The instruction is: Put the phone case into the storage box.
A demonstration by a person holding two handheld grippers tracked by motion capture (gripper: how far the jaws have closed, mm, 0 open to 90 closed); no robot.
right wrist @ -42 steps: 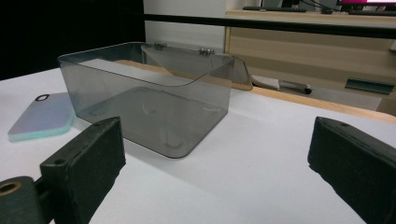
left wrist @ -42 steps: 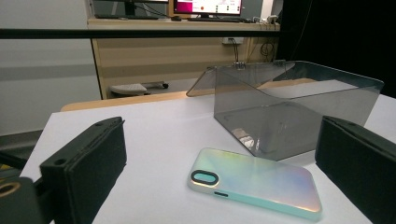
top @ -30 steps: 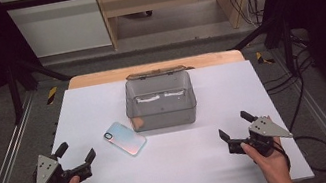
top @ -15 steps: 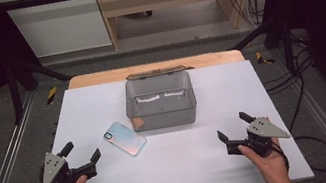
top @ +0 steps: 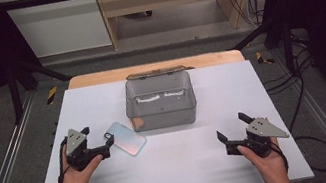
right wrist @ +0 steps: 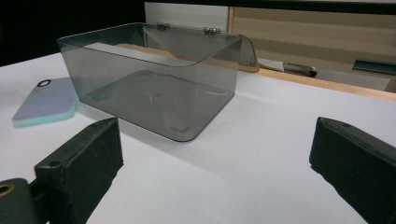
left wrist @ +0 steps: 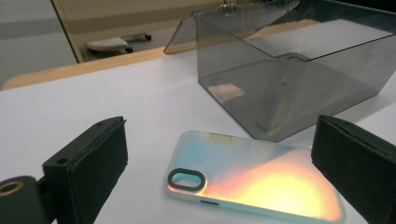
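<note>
- Your work surface is the white table. Every position below is taken from the smoky clear box standing on it, toward the far edge from you.
- The box sits upright and open, its hinged lid tipped back behind the rear wall. In the right gripper view the box is ahead and left of centre, interior bare as far as the tinted walls allow. Something small and pinkish shows through the box's front left corner in the high view; you cannot tell what it is.
- The phone case lies flat on the table just beside the box's front left corner, nearly touching it. Its iridescent back faces up, and the camera cut-out end points away from the box.
- Your left gripper is left of the box and just beside the case. Jaws are spread wide; in the left gripper view the case lies between them on the table, gripped by neither jaw. Whether either jaw touches the case cannot be told.
- Your right gripper is in front of the box and to its right, well apart from it. Jaws are spread wide, with bare table between them.
- Each gripper is held by one hand, forearms entering from your edge of the table.
</note>
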